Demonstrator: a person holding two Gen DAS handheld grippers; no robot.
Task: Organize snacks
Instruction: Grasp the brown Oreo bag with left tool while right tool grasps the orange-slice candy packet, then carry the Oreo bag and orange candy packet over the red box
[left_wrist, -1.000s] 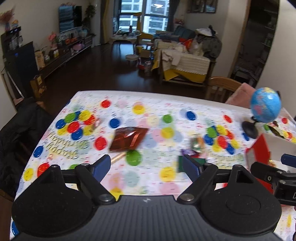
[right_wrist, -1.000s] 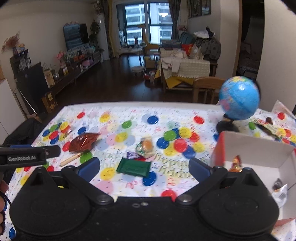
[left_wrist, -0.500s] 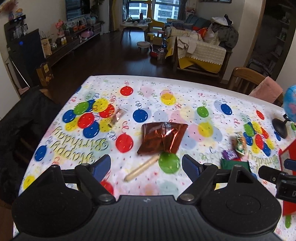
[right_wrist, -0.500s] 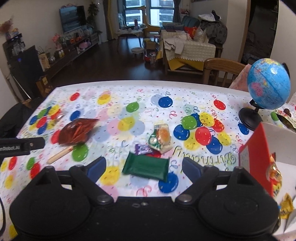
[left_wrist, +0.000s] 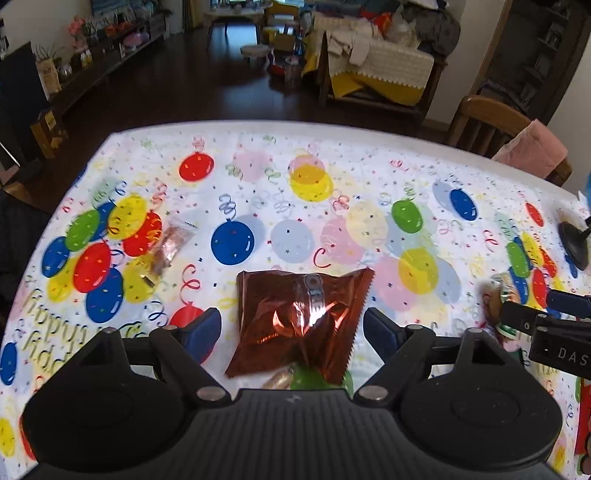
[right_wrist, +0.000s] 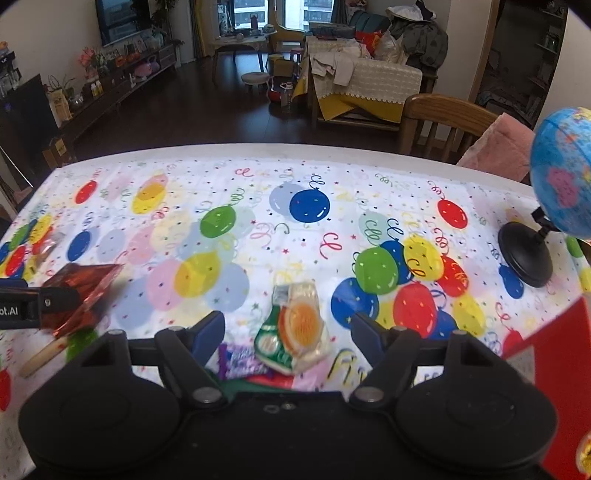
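Note:
A shiny red-brown foil snack bag lies on the balloon tablecloth between the open fingers of my left gripper; it also shows at the left of the right wrist view. My right gripper is open around a green-and-orange jelly cup packet, with a purple candy and a dark green packet edge just below it. A small clear-wrapped snack lies at the left. A wooden stick pokes out under the foil bag.
A red-and-white box stands at the right edge. A blue globe on a black base stands at the back right. A wooden chair with a pink cloth is behind the table. The table's far edge drops to dark floor.
Both grippers moved forward and down toward the table. The foil bag now sits between the left fingers, and the jelly cup packet between the right fingers.

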